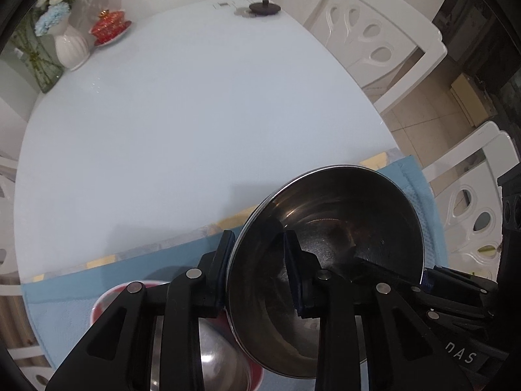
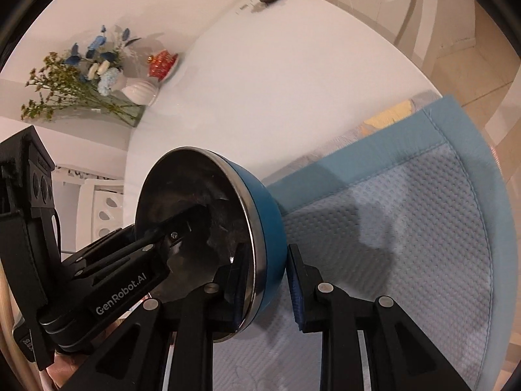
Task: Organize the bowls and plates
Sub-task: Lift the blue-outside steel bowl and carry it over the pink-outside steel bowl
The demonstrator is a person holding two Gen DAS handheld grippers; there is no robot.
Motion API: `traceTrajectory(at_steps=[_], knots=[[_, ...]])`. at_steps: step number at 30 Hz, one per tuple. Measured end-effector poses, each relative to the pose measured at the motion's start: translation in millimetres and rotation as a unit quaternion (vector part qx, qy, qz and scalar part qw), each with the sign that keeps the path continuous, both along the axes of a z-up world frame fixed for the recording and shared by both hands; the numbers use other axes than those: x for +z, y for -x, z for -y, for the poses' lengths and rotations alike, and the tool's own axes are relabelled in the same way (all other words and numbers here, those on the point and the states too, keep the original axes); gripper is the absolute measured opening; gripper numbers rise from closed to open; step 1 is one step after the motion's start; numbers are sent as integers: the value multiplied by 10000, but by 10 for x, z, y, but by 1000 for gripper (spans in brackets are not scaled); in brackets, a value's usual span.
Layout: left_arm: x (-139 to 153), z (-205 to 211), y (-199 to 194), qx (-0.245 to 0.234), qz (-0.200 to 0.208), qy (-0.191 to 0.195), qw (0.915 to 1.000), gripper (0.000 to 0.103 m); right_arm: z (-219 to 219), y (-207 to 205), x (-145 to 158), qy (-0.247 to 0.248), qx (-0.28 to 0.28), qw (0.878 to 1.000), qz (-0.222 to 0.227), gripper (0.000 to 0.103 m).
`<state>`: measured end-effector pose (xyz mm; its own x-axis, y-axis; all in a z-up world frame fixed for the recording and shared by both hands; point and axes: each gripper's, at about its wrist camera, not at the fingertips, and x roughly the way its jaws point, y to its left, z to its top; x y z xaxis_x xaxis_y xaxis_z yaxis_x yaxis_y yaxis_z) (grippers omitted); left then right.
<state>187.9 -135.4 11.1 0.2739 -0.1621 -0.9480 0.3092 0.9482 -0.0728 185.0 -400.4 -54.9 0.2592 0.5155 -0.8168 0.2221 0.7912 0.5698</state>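
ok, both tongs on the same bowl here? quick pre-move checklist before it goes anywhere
1. Left tongs pinch the bowl rim, one finger inside, one outside: ok.
2. Right tongs straddle the same bowl's rim: ok; firm contact on the outer pad: cannot tell.
3. Bowl level: not ok, steeply tilted, opening turned sideways.
4. Bowl empty: ok, no contents visible.
5. Drop spot: red bowl sits on the blue mat below the left tongs: ok.
6. Bowl lifted off the mat: cannot tell.
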Motion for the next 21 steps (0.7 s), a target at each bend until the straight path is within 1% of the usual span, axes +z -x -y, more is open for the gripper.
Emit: traceTrajectory(at_steps=[4, 9, 16, 21], knots=[[133, -74, 52, 93, 66, 97, 9999, 27, -24, 58, 163, -9, 34, 9999, 95, 24], [285, -141, 120, 164, 205, 97, 9996, 27, -112, 134, 369, -26, 115, 9998, 184, 24], [454, -389, 238, 405, 319, 158, 9985, 27, -353, 206, 615, -45, 309, 9991, 293, 24], [546, -605, 349, 573, 397, 132, 9975, 27, -587, 205, 748, -78, 491, 9981, 358, 24]])
